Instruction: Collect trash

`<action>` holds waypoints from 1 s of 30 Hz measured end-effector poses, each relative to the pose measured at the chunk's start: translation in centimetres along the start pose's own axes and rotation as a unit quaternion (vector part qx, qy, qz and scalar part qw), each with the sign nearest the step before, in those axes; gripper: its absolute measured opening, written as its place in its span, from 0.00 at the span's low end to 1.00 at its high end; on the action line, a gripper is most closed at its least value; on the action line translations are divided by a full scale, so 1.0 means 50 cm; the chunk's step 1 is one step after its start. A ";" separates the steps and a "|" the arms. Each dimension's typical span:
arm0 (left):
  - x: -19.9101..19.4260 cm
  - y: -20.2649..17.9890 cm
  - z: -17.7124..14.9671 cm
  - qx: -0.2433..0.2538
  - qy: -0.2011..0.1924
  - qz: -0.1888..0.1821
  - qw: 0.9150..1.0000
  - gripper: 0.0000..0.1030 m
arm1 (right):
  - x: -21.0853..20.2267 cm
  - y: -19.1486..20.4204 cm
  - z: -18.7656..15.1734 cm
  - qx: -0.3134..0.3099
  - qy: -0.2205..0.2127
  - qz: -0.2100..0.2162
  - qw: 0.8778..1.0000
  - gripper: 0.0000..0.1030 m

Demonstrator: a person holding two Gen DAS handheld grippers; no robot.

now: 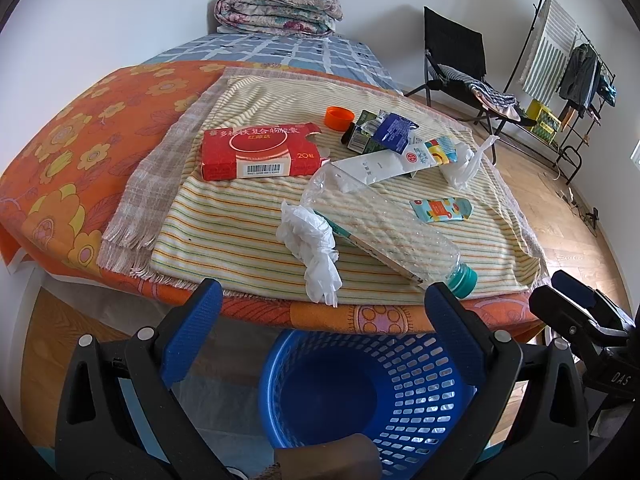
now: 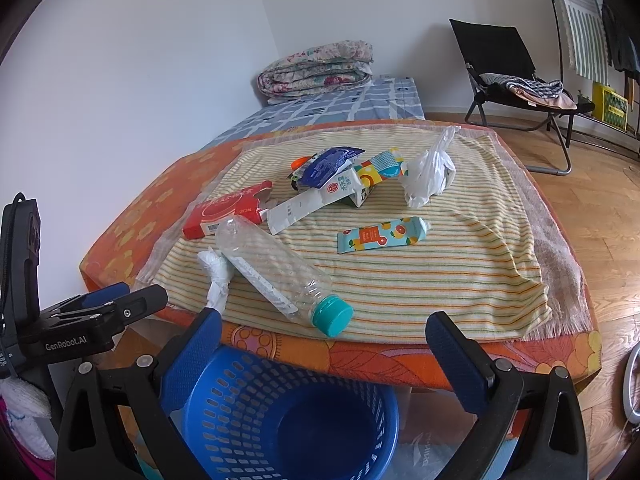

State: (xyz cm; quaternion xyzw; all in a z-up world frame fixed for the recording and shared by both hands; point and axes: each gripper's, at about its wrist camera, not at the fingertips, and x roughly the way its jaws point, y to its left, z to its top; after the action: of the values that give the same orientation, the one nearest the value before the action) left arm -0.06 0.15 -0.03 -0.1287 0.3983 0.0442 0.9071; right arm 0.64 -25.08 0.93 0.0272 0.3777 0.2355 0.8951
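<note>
both the left gripper (image 1: 320, 316) and the right gripper (image 2: 323, 340) hang wide open and empty above the basket (image 2: 288, 412), and just beyond it the bottle (image 2: 276, 268) lies on the striped towel (image 2: 420, 280), probably light, slippery and crushable, best pinched at its ribbed middle.

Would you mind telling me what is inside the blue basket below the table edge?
The blue basket looks empty: its solid blue bottom shows bare in both wrist views. The near part of its floor is hidden by its own rim and by the open right gripper.
</note>
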 end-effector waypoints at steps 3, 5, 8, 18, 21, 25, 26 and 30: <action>-0.001 0.002 0.000 0.000 0.000 0.000 1.000 1.00 | 0.001 0.000 -0.001 0.000 0.000 0.000 1.000 1.00; 0.001 -0.001 0.000 -0.001 0.000 0.001 1.000 1.00 | 0.001 0.000 -0.001 0.000 0.000 -0.001 1.000 1.00; -0.001 0.000 0.000 -0.001 0.000 0.001 1.000 1.00 | 0.002 0.001 -0.004 0.002 0.001 0.000 1.000 1.00; 0.000 -0.001 0.000 0.000 0.001 0.001 1.000 1.00 | 0.006 0.003 -0.007 0.005 0.006 0.003 1.000 1.00; -0.004 0.000 0.001 -0.001 0.001 0.002 1.000 1.00 | 0.005 0.002 -0.006 0.006 0.007 0.005 1.000 1.00; -0.003 0.000 0.002 0.000 0.001 0.001 1.000 1.00 | 0.006 0.003 -0.006 0.006 0.008 0.005 1.000 1.00; -0.003 0.000 0.002 0.000 0.001 0.001 1.000 1.00 | 0.006 0.003 -0.004 0.006 0.009 0.005 1.000 1.00; -0.004 0.001 0.002 -0.001 0.002 0.001 1.000 1.00 | 0.007 0.004 -0.004 0.006 0.009 0.006 1.000 1.00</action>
State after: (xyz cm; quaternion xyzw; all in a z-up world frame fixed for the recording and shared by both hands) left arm -0.13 0.22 0.17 -0.1287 0.4000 0.0455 0.9063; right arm 0.62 -24.75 0.60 0.0332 0.3871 0.2389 0.8899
